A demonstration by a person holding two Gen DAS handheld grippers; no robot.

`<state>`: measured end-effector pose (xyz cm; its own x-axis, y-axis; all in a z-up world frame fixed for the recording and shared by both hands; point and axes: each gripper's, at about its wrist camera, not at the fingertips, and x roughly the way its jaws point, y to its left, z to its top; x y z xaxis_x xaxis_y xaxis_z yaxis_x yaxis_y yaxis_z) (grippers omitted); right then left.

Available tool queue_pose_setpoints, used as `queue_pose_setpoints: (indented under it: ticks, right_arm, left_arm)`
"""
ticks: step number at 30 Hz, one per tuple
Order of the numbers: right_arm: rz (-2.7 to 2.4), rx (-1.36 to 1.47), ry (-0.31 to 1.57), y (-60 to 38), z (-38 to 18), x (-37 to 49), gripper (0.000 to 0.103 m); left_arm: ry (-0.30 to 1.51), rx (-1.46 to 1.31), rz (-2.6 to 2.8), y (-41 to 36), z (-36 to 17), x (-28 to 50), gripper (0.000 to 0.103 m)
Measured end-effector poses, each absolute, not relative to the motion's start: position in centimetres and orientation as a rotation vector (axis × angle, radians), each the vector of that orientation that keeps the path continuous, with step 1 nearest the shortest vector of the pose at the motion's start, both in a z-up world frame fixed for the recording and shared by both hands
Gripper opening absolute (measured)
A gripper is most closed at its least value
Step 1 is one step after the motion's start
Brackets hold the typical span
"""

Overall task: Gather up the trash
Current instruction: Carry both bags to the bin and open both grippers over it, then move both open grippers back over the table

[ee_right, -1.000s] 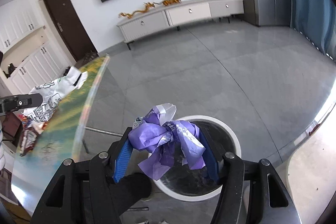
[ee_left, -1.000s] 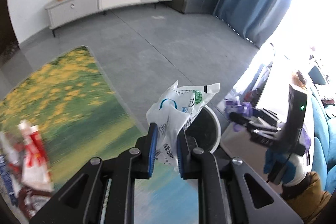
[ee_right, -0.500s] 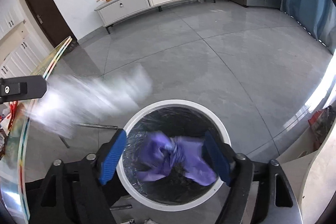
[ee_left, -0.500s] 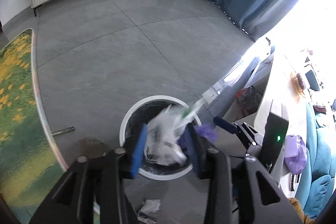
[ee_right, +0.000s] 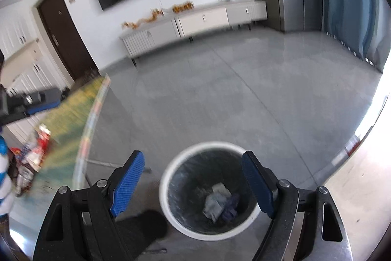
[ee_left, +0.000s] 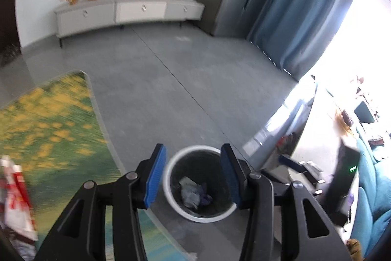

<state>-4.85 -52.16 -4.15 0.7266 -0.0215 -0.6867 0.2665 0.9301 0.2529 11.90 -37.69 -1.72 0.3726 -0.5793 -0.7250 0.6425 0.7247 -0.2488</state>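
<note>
A round white-rimmed trash bin (ee_left: pixel 171 197) with a black liner stands on the grey floor; it also shows in the right wrist view (ee_right: pixel 164 202). Inside lie a crumpled white wrapper (ee_left: pixel 189 192) (ee_right: pixel 215 199) and a purple wrapper (ee_left: pixel 205 198) (ee_right: pixel 231 206). My left gripper (ee_left: pixel 193 175) is open and empty above the bin. My right gripper (ee_right: pixel 193 184) is open and empty above the bin. More trash, red-and-white wrappers (ee_left: pixel 17 199) (ee_right: pixel 36 148), lies on the table at the left.
The glass table with a green-and-yellow flower print (ee_left: pixel 48 119) (ee_right: pixel 70 124) is to the left of the bin. A white TV cabinet (ee_left: pixel 127 14) lines the far wall. Blue curtains (ee_left: pixel 300 16) hang at the right. A dark shoe (ee_right: pixel 149 226) is beside the bin.
Both grippers opened wider and dropped the white and purple wrappers into the bin. Both have since lifted and tilted up, showing more of the room.
</note>
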Motion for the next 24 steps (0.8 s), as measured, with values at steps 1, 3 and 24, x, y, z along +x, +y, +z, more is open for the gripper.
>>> queue_pose_setpoints:
  ticks: [1,3,24]
  right_arm:
    - [-0.154,0.343,0.721,-51.7,-3.0,-4.8,0.081]
    - [-0.129,0.323,0.671,-50.5,-0.4,-5.2,0.081]
    - [0.14,0.153,0.522,-33.1,11.5,-1.7,0.08]
  left_arm:
    - [0.869,0.087,-0.769,-36.4,-0.7,11.7,0.045]
    - [0.842,0.086,-0.74,-34.1,0.6,11.5,0.045]
    - [0.737,-0.089,-0.346,0.8,3.5,10.1,0.051]
